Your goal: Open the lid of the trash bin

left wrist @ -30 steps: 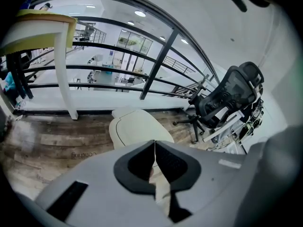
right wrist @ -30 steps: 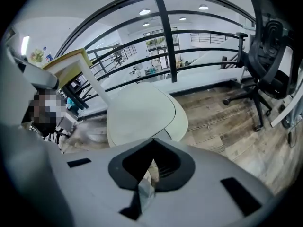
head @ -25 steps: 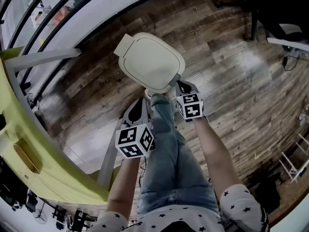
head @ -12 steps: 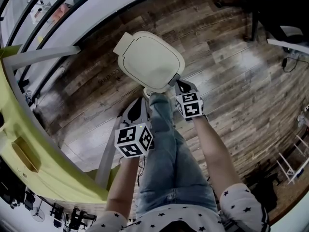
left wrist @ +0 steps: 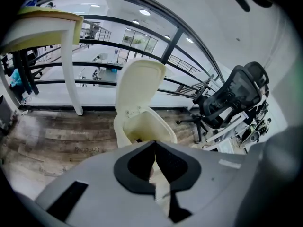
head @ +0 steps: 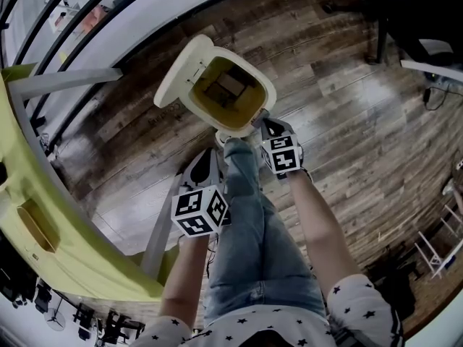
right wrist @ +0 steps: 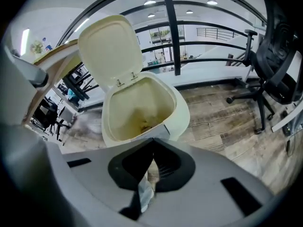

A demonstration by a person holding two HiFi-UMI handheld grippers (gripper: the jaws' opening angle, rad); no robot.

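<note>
While left gripper [left wrist: 155, 144] and right gripper [right wrist: 152, 141] are closed, the bin's [right wrist: 182, 113] lid [right wrist: 110, 48] stands upright

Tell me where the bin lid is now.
In the head view the lid stands upright at the trash bin's upper-left edge, toward the white table leg.

The trash bin [head: 242, 126] is seen at upper centre, its lid [head: 177, 76] raised to the left and its inside exposed. The left gripper [head: 206, 166] is held below it, and the right gripper [head: 269, 130] just beside its lower right rim.
</note>
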